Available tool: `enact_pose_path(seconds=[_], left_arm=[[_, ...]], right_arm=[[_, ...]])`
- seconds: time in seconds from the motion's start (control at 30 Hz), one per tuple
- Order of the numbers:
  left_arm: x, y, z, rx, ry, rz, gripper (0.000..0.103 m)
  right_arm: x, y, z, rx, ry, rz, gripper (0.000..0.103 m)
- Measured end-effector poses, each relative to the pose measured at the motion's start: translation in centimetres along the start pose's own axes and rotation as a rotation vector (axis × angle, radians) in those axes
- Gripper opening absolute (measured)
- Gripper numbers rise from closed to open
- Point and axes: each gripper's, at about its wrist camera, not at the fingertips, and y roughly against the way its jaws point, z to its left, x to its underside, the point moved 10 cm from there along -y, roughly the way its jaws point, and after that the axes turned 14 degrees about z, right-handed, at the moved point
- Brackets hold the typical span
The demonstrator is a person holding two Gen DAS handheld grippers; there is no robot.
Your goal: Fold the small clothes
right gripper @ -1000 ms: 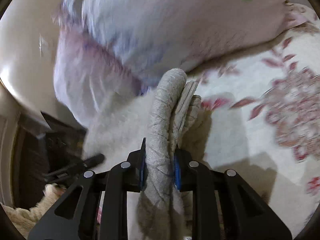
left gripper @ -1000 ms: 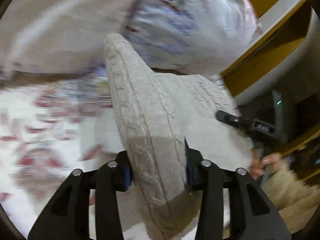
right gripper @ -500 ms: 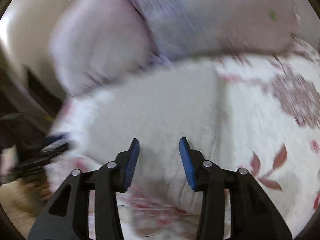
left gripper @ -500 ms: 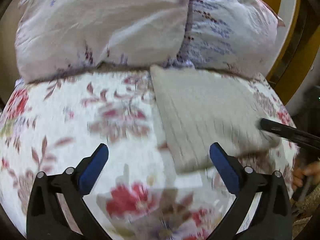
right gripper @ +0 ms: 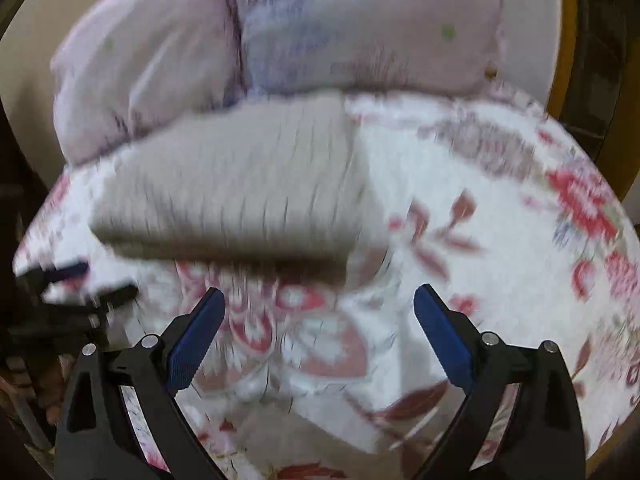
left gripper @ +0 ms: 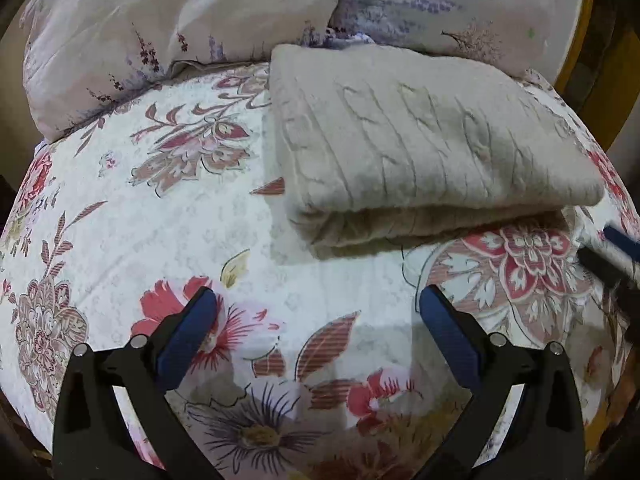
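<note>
A beige cable-knit garment lies folded flat on the floral bedspread, its folded edge towards me. My left gripper is open and empty, a little in front of the garment. The garment also shows, blurred, in the right wrist view. My right gripper is open and empty just in front of its near edge. The right gripper's fingers show at the right edge of the left wrist view. The left gripper shows blurred at the left of the right wrist view.
Two pale patterned pillows lie against the far side of the bed, right behind the garment. A yellow wooden frame stands at the right. The bed edge curves away on both sides.
Both grippers held the knit garment up one second ago. They let it go and it now lies folded on the bed. Both grippers have opened wide and drawn back.
</note>
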Motion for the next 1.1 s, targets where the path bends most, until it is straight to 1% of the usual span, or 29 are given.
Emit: enact_pose_path(seconds=[0.13,0.27,0.3,0.37,1.1], left_arm=[[-0.3,-0.2,0.4,-0.006,0.022,-0.008,0.101],[-0.1,0.0,0.6,-0.009,0.020,-0.053,0.101],[0.0,0.1,0.6,-0.008,0.016,-0.069,0.101],[0.0,0.2,0.6,-0.006,0.013,-0.069,0.101],[-0.1,0.4,0.4,-0.006,0.014,-0.073,0.101]], right_arm=[[-0.5,-2.1,1.3,0.034,0.035,0.039,0.098],[-0.3,-2.8,1.4,0.077,0.057,0.058,0.099],[-0.4,-2.8,1.3,0.077,0.056,0.060,0.100],[0.1,-2.8,1.9,0.084,0.054,0.065,0.102],[0.4,-3.0,1.8,0.091,0.045,0.068,0.102]])
